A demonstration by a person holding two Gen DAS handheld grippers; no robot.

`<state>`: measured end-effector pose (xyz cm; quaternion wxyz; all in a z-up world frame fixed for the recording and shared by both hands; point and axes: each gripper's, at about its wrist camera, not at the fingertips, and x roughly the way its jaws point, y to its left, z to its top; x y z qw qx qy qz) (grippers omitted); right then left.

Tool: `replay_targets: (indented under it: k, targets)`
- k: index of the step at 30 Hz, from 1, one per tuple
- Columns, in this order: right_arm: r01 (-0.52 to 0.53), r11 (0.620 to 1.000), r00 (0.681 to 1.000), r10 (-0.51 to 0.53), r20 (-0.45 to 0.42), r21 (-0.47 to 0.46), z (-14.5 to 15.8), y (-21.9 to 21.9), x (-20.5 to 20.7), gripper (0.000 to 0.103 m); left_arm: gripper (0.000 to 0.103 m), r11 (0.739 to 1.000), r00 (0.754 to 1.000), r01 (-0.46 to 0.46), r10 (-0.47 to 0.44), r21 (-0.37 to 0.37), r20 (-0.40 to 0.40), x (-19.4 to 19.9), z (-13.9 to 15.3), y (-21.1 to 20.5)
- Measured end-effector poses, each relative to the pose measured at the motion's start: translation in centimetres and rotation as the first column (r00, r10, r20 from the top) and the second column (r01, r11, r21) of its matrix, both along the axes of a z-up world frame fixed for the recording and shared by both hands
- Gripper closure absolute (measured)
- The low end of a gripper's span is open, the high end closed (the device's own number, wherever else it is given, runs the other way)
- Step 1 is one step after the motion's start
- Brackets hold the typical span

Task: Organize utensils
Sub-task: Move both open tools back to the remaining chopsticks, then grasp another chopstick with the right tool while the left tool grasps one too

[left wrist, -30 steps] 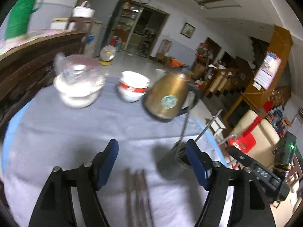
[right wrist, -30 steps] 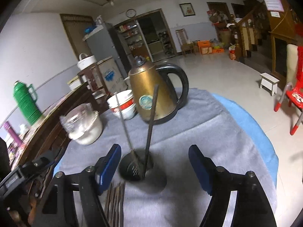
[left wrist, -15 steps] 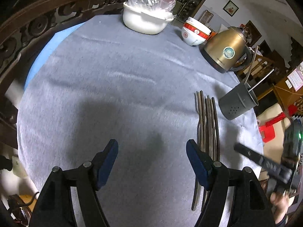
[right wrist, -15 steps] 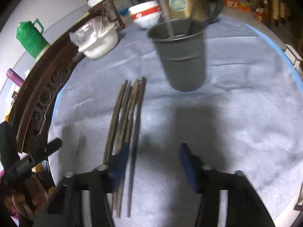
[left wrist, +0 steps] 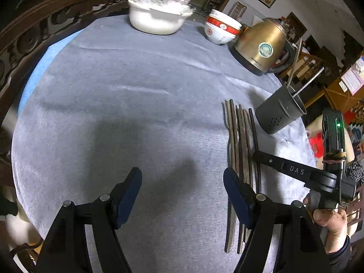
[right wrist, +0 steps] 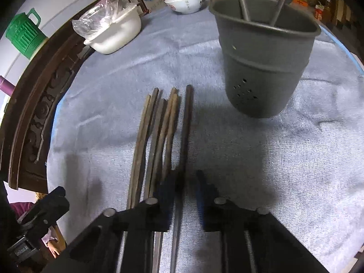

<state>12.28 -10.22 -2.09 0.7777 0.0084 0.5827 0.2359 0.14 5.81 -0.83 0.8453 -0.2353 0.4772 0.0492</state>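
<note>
Several dark wooden chopsticks (right wrist: 159, 132) lie side by side on the grey cloth; they also show in the left wrist view (left wrist: 241, 141). A grey perforated utensil holder (right wrist: 264, 68) stands to their right with two metal sticks in it, also seen in the left wrist view (left wrist: 279, 113). My right gripper (right wrist: 186, 179) is low over the chopsticks, its jaws narrowed around the rightmost chopstick (right wrist: 187, 122); whether it grips is unclear. My left gripper (left wrist: 182, 182) is open and empty above the bare cloth left of the chopsticks.
A gold kettle (left wrist: 261, 45), stacked red-and-white bowls (left wrist: 220, 30) and a white pot with a plastic bag (left wrist: 157, 16) stand at the table's far side. A carved wooden sideboard (right wrist: 34, 104) borders the left with a green thermos (right wrist: 22, 36).
My right gripper has dropped onto the chopsticks and its jaws have narrowed around the rightmost one. My left gripper has pulled back and stays open.
</note>
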Motion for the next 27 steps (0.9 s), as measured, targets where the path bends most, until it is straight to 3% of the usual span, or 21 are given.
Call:
replay_targets:
  k: [7, 13, 19, 27]
  targets:
    - [0.007, 1.0, 1.0, -0.007, -0.015, -0.001, 0.3, -3.0, -0.5, 0.093, 0.029, 0.996, 0.995, 0.089, -0.088, 0.019, -0.048, 3.5, 0.4, -2.5]
    - [0.011, 0.999, 1.0, -0.011, -0.018, 0.045, -0.2, -4.3, -0.5, 0.093, 0.034, 0.986, 0.976, 0.165, -0.159, 0.03, -0.151, 7.0, -0.8, -4.8]
    - [0.01, 0.996, 1.0, -0.008, -0.024, 0.088, -0.5, -4.7, -0.6, 0.093, 0.048, 0.986, 0.962, 0.146, -0.123, 0.079, -0.244, 8.3, -2.4, -4.8]
    - [0.003, 0.993, 1.0, 0.0, -0.029, 0.115, -0.6, -5.5, -0.6, 0.093, 0.048, 0.986, 0.959, 0.149, -0.125, 0.077, -0.255, 9.0, -2.1, -5.0]
